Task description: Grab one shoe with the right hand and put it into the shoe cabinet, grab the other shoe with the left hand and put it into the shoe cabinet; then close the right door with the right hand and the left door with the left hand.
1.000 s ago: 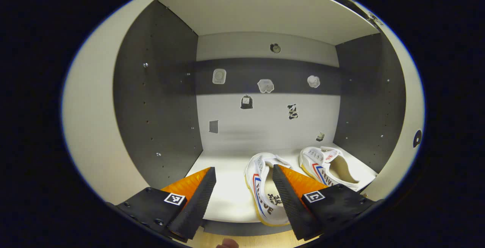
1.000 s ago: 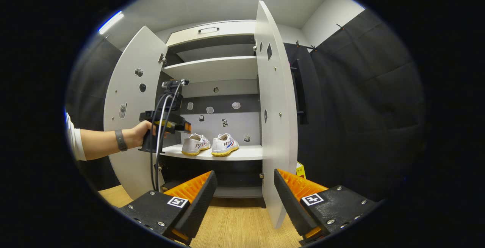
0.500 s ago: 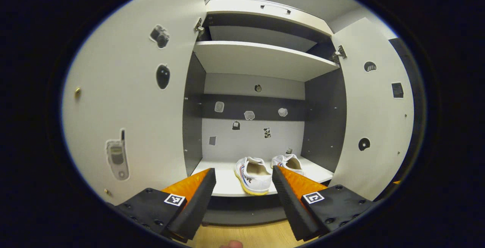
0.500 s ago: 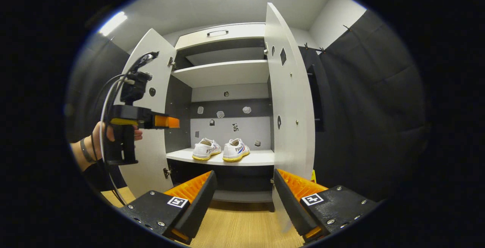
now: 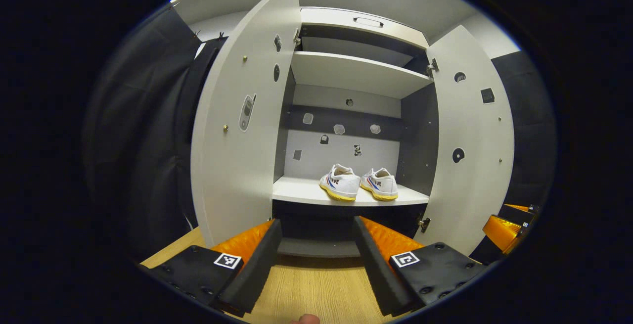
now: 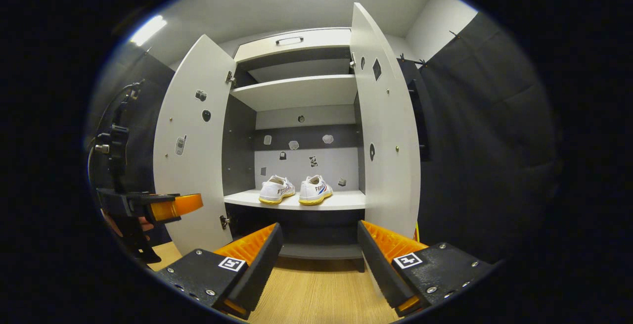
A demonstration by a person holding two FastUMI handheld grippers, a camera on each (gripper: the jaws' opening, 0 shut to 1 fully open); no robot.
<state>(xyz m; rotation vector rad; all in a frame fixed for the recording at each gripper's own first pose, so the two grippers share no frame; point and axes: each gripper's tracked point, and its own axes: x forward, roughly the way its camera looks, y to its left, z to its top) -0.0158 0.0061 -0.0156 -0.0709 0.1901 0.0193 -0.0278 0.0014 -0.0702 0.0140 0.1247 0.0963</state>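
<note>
Left gripper view: the left gripper (image 5: 312, 257) is empty with its jaws spread wide, hanging above the wood floor (image 5: 316, 289) in front of the shoe cabinet (image 5: 353, 74). Both shoes (image 5: 358, 184) sit side by side on the lower shelf (image 5: 301, 193), so that part looks done. The left door (image 5: 242, 116) stands wide open up and to the left of the jaws, its free edge towards the camera.

Right gripper view: the right gripper (image 6: 316, 259) is spread and empty too, aimed at the cabinet's middle. The right door (image 6: 388, 131) stands open just up and right of its jaws, nearer to this gripper than to the left one, which sits well off beyond the left door. I'd guess the right door goes first: get outside it and push it leftwards.
</note>
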